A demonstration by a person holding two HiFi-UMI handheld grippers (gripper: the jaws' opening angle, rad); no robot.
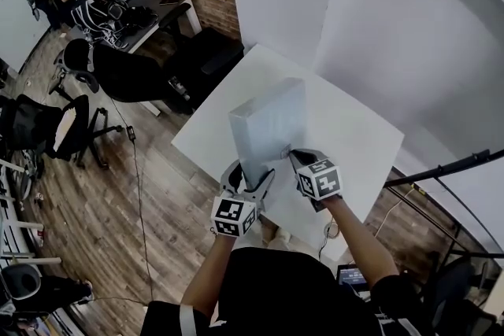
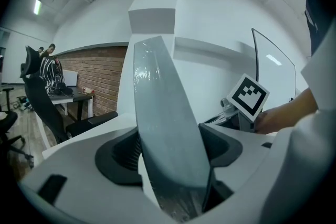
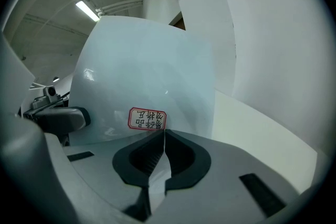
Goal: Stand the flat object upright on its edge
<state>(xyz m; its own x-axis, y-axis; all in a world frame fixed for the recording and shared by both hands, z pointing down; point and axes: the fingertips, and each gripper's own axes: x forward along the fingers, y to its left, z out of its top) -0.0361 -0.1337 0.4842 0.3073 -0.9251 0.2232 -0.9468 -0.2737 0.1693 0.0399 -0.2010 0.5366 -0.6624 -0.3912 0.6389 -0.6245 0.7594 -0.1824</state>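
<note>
White table [image 1: 346, 130] lies beneath one flat box [image 1: 272, 126], clamped across its thickness by the left gripper [image 1: 250, 179], with the right gripper [image 1: 298, 161] pinching its thin edge.

The left forearm [image 1: 206, 279] and right forearm [image 1: 364, 244], both bare, reach forward side by side, wrists close together. The left gripper [image 1: 250, 180] has its jaws clamped across the thickness of the flat box [image 1: 272, 126], which rises between the pads and on past the tips. The right gripper [image 1: 299, 162], just beside it, has its jaws pressed together, with the box's broad face just beyond the tips.
</note>
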